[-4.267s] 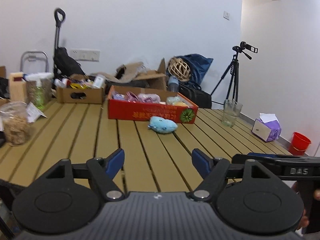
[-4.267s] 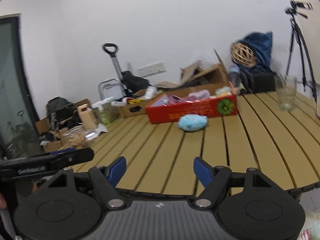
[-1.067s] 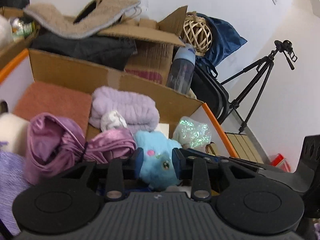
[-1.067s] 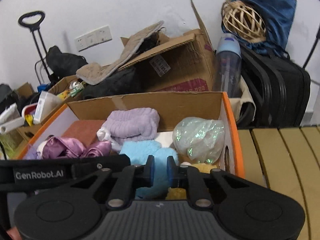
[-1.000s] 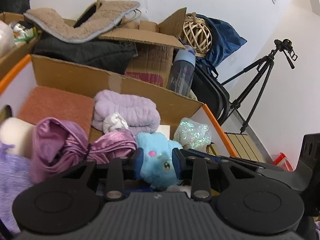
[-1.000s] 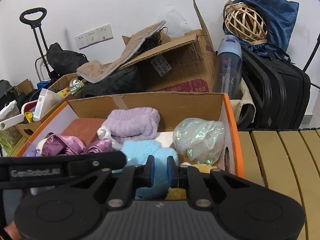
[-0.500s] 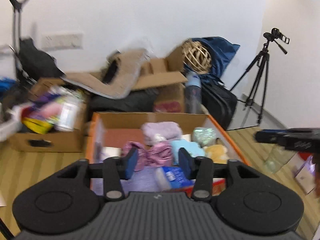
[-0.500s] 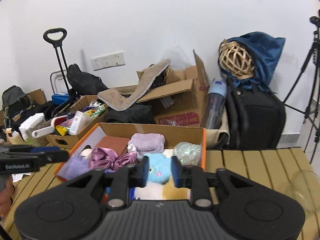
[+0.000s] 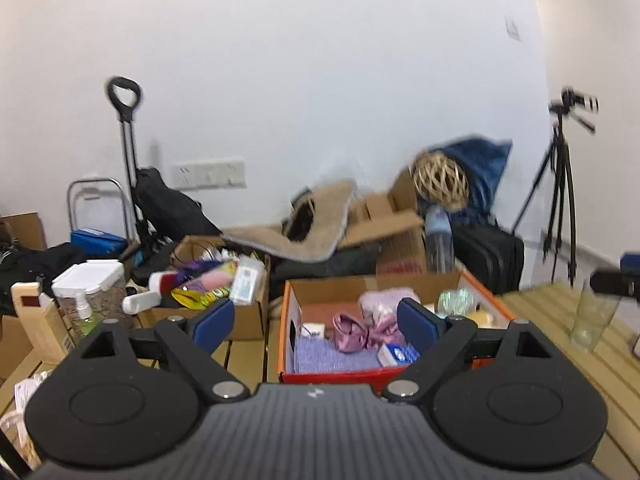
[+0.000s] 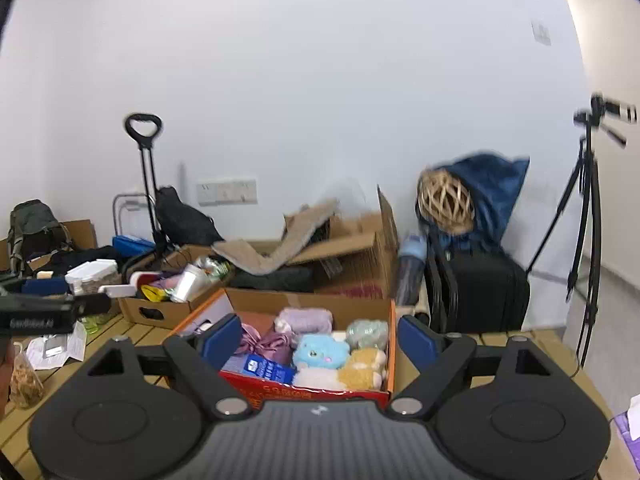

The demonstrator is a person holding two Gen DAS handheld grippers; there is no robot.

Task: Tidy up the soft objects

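The red and orange cardboard box (image 10: 393,360) stands on the slatted wooden table and also shows in the left wrist view (image 9: 285,344). In it lie the light blue plush toy (image 10: 320,351), a yellow plush (image 10: 362,368), a lilac towel (image 10: 306,320), purple satin cloth (image 9: 356,334) and a shiny green pouch (image 10: 366,330). My left gripper (image 9: 316,326) is open and empty, pulled back in front of the box. My right gripper (image 10: 320,340) is open and empty, also held back in front of the box.
A second cardboard box (image 9: 240,320) of bottles and packets stands left of the red box. A drinking glass (image 9: 592,320) stands on the table at the right. Jars and packets (image 9: 80,300) crowd the left edge. Behind the table are boxes, a suitcase and a tripod (image 10: 588,216).
Both grippers have drawn back from the box and opened wide. The blue plush, held over the box a second ago, now lies inside it.
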